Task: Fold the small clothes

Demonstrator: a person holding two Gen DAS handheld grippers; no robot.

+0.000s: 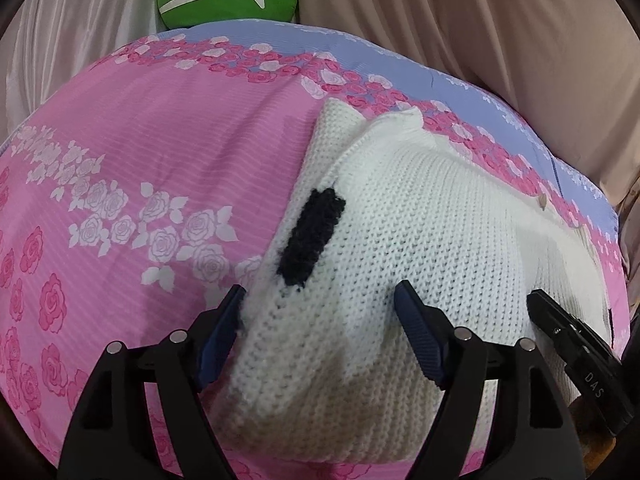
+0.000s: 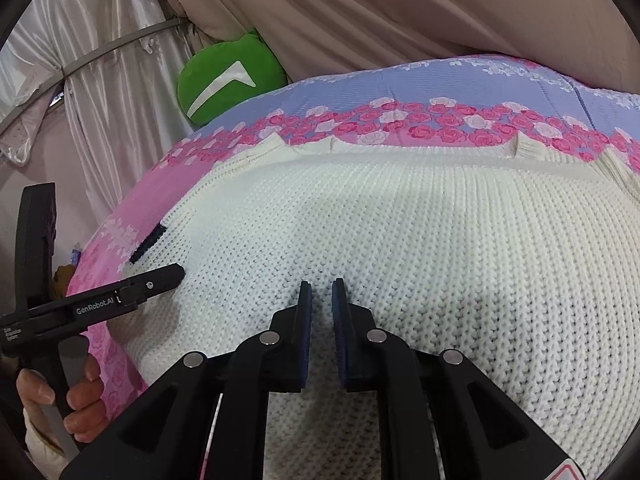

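Left tool (image 1: 320, 300): jaws wide apart, straddling the near-left edge of the white knit sweater (image 1: 420, 232) by its black patch (image 1: 312, 236), pads not pressing. Sweater lies flat on the pink floral bedspread (image 1: 140, 152). Right tool (image 2: 321, 292): jaws nearly together, apparently pinching a knit ridge at the near edge. Step looks like gripping for a fold; next, left closes on the edge.

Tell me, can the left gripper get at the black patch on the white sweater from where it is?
Probably yes. The left gripper stands open over the white sweater, with the black patch just ahead of its fingertips and nothing lying between them.
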